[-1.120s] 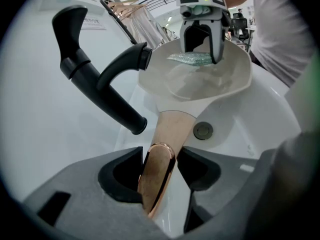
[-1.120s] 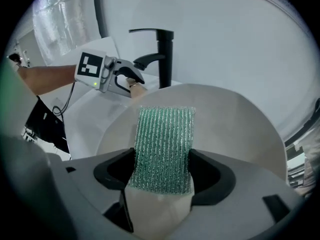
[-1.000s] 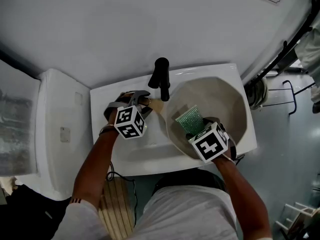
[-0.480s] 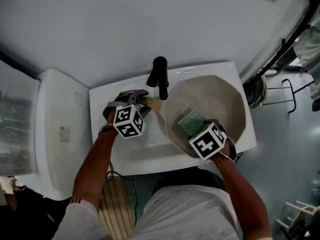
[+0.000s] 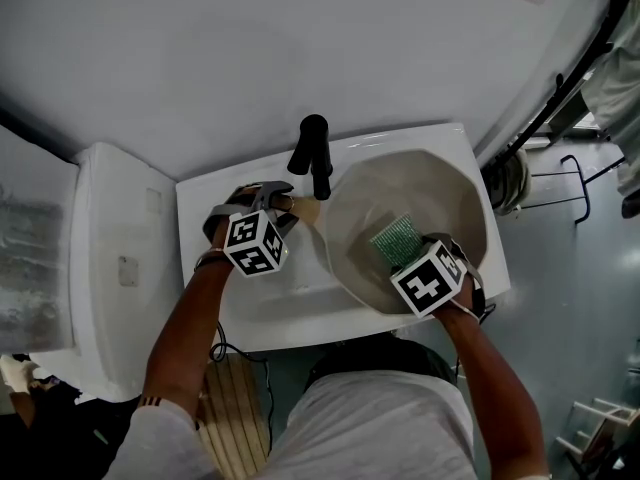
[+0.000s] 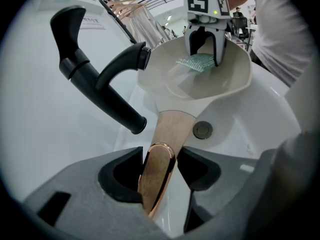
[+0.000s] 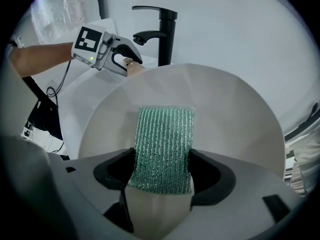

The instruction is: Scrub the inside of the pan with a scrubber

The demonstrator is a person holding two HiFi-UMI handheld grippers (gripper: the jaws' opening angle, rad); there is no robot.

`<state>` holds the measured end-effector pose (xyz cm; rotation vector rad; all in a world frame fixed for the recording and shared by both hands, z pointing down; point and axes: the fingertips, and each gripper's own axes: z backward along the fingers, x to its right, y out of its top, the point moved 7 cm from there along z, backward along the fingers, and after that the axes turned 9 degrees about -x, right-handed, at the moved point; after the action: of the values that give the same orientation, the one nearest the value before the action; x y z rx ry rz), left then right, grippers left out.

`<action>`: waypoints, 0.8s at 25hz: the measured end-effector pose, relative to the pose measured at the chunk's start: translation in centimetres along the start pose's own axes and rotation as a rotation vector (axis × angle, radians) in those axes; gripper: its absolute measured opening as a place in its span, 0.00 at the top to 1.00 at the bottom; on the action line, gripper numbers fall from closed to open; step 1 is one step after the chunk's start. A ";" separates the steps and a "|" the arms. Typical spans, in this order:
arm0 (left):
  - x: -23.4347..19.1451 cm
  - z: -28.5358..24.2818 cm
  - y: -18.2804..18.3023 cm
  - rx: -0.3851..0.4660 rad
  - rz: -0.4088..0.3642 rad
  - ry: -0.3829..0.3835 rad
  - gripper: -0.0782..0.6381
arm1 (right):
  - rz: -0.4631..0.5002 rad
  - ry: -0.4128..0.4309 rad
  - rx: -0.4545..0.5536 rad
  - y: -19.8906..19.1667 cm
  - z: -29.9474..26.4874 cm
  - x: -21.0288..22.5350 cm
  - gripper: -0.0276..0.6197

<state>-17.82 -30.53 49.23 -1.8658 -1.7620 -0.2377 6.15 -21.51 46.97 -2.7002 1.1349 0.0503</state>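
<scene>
A cream pan (image 5: 440,183) (image 6: 225,79) (image 7: 235,114) sits tilted over the white sink (image 5: 230,198). Its wooden handle with a copper end (image 6: 159,159) (image 5: 305,208) runs left, and my left gripper (image 5: 283,201) (image 6: 159,176) is shut on it. Inside the pan's bowl, my right gripper (image 5: 405,253) (image 7: 161,166) (image 6: 205,59) is shut on a green ribbed scrubber (image 5: 397,239) (image 7: 163,149) (image 6: 195,62). The scrubber's free end lies flat against the pan's inner surface.
A black tap (image 5: 313,153) (image 6: 100,79) (image 7: 162,29) rises behind the sink, its spout over the pan's left rim. The sink drain (image 6: 202,130) shows under the handle. A toilet cistern (image 5: 110,258) stands at the left, and a metal rack (image 5: 570,183) at the right.
My right gripper and the scrubber have slid rightward across the pan's inside. The left gripper and handle have stayed put.
</scene>
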 end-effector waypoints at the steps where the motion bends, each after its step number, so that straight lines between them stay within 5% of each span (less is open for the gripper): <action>1: 0.0 0.0 0.0 -0.002 0.000 0.000 0.58 | 0.003 -0.004 0.003 0.0 0.2 0.1 0.43; 20: 1.0 4.4 -0.6 0.021 0.099 0.021 0.50 | 0.017 -0.001 0.159 1.5 3.9 1.4 0.43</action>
<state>-19.38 -27.45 46.21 -1.9229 -1.6468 -0.1998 6.25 -22.74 42.69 -2.5510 1.1118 -0.0351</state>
